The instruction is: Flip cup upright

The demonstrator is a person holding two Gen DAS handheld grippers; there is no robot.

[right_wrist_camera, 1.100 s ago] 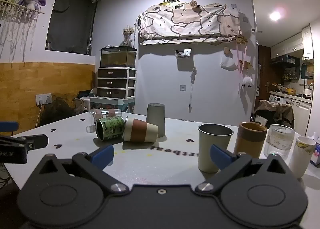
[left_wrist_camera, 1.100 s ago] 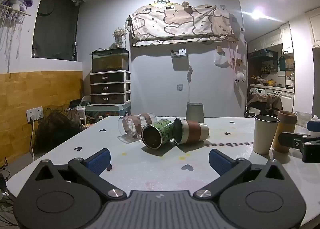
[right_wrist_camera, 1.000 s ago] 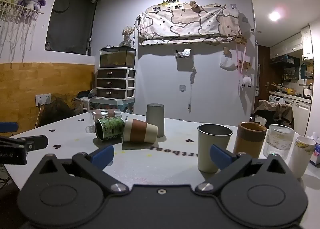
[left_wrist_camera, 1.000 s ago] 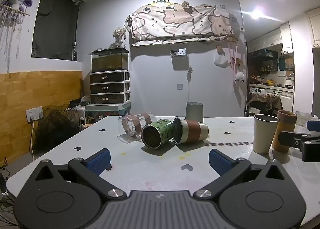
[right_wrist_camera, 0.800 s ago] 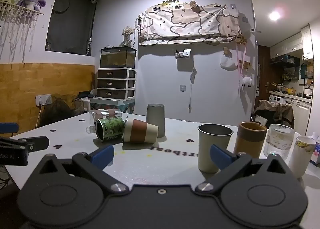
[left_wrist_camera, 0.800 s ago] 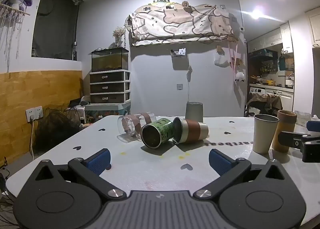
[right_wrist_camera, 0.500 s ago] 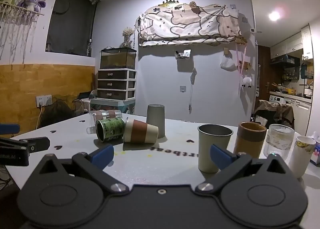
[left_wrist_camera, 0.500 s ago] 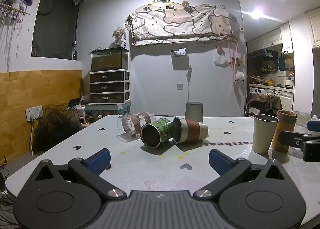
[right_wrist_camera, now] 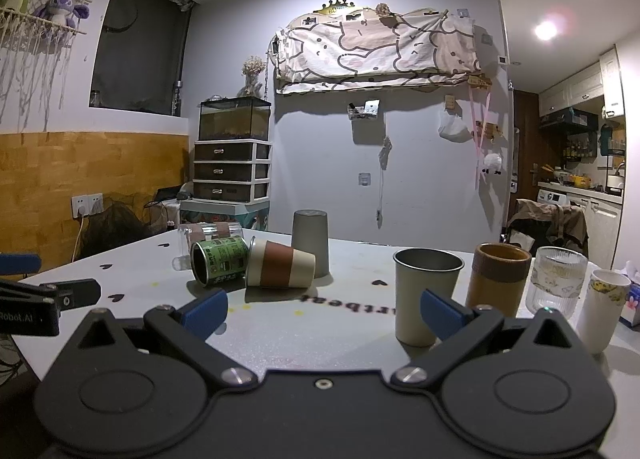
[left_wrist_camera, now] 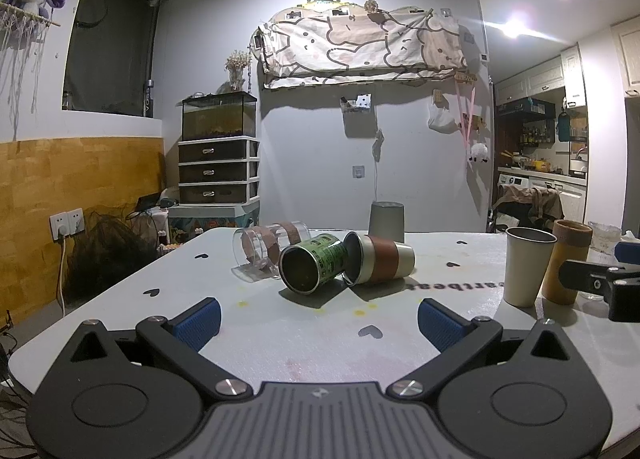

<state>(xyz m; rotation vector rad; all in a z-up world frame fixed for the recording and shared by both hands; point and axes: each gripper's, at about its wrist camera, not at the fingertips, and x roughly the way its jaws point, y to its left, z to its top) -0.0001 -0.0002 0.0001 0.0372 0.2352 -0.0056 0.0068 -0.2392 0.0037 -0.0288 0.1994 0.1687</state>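
Three cups lie on their sides mid-table: a clear glass cup with brown bands, a green printed cup with its mouth toward me, and a cream cup with a brown sleeve. A grey cup stands upside down behind them. They also show in the right wrist view: green cup, brown-sleeved cup, grey cup. My left gripper is open and empty, short of the fallen cups. My right gripper is open and empty, to their right.
Upright at the right stand a metal-lined cream cup, a brown cup, a ribbed glass and a white paper cup. The white table has small heart marks; its left edge is near. The right gripper's side shows in the left wrist view.
Almost nothing. Both grippers stay open and hover in place with only slight drift; the cups have not moved.
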